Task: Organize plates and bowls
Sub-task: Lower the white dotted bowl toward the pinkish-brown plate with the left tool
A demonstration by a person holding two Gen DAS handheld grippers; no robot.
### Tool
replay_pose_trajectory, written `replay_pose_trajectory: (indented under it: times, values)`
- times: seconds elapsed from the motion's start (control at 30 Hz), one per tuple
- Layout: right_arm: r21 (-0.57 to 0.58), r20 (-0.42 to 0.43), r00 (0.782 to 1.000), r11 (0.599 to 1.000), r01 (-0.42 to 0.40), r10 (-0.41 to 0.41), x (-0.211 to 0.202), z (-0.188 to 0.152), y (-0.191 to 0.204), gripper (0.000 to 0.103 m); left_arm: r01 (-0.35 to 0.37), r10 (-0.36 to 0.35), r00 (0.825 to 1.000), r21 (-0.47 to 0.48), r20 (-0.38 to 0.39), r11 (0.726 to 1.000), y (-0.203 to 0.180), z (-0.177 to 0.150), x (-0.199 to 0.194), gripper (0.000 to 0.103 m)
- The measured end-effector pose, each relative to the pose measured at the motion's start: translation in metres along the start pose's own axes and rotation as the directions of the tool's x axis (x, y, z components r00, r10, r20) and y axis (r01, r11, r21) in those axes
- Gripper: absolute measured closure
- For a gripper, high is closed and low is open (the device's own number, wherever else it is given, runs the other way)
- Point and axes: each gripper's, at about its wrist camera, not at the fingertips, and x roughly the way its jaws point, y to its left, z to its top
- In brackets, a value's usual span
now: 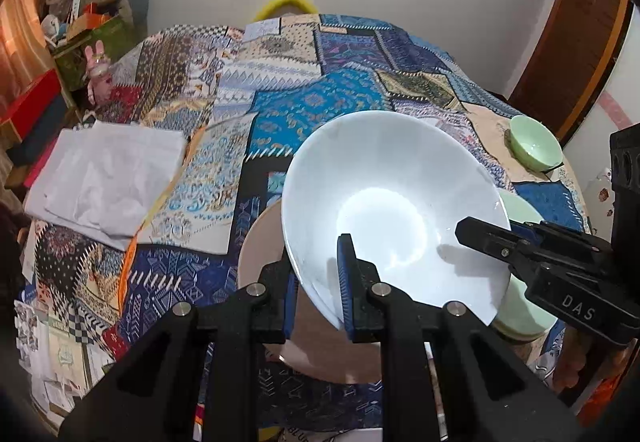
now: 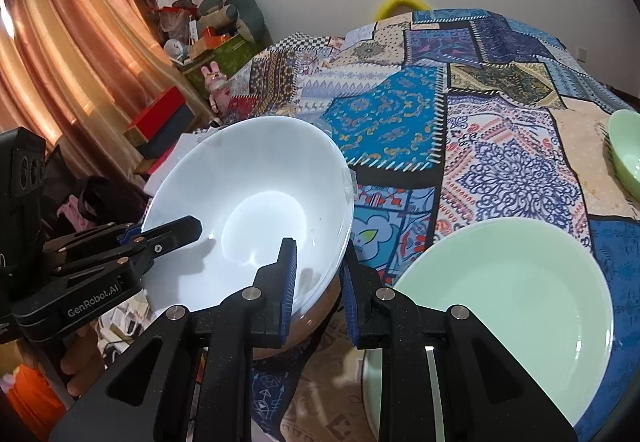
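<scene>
Both grippers, left gripper (image 1: pixel 318 282) and right gripper (image 2: pixel 320 282), were pinching the white bowl (image 1: pixel 384 202) by its rim, held tilted above a pink plate (image 1: pixel 256 242). Green plate (image 2: pixel 520 302) sat at 3 o'clock. Bowl looked glazed, slick and breakable, so rim grips seemed sensible.

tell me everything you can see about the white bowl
The white bowl is wide, glossy and ceramic-looking, with a flared wall and small flat base, and it is empty. It is held tilted above a pinkish plate. The left gripper clamps its near rim, and the right gripper clamps the rim on the opposite side. A green plate lies beside it.
</scene>
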Motion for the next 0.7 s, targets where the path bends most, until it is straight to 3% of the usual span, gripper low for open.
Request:
replay_pose_trajectory:
  times: [0.37, 0.57, 0.7]
  values:
    - [0.006, -0.065, 0.997, 1.0, -0.03, 0.031, 0.021, -0.012, 0.011, 0.083, -0.046, 0.046, 0.999, -0.018, -0.006, 0.999, 0.017, -0.017, 0.008, 0.085]
    - [-0.016, -0.101, 0.995, 1.0, -0.019, 0.017, 0.03, -0.016, 0.018, 0.083, -0.111, 0.111, 0.994, 0.026, 0.011, 0.993, 0.015, -0.029, 0.014, 0.085]
    - [-0.03, -0.108, 0.994, 1.0, -0.002, -0.002, 0.033, -0.017, 0.019, 0.083, -0.104, 0.104, 0.995, 0.011, 0.012, 0.995, 0.019, -0.03, 0.016, 0.085]
